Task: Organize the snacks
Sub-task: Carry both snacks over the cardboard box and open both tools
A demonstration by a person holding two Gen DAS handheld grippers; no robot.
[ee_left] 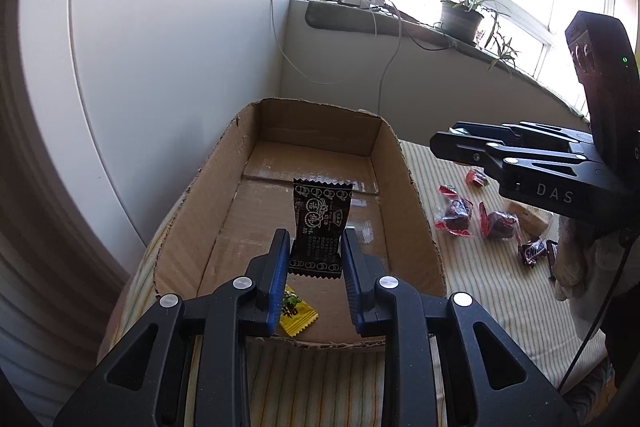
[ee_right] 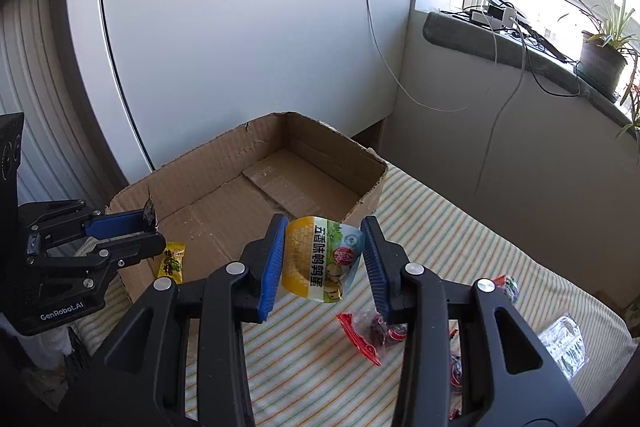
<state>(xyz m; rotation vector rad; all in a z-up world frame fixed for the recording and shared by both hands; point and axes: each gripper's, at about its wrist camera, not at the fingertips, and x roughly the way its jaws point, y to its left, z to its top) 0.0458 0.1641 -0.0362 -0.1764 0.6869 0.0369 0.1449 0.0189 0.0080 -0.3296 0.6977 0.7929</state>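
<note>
An open cardboard box (ee_left: 224, 163) (ee_right: 362, 201) lies on a striped cloth. My left gripper (ee_left: 315, 259) is shut on a black candy wrapper (ee_left: 320, 227), held upright above the near end of the box. A yellow candy (ee_left: 298, 313) (ee_right: 172, 261) lies on the box floor below it. My right gripper (ee_right: 324, 259) is shut on a yellow and white snack pack (ee_right: 320, 259), held over the cloth just in front of the box's near wall. In the left wrist view the right gripper (ee_left: 452, 145) is at the right; the right wrist view shows the left gripper (ee_right: 150, 227) at the left.
Red-wrapped snacks (ee_left: 456, 217) (ee_right: 372, 329) and other small packets (ee_left: 532, 251) lie loose on the cloth (ee_right: 460, 227) right of the box. A clear packet (ee_right: 564, 343) lies at the far right. A white panel (ee_left: 160, 47) stands behind the box; a windowsill with a potted plant (ee_left: 460, 15) is beyond.
</note>
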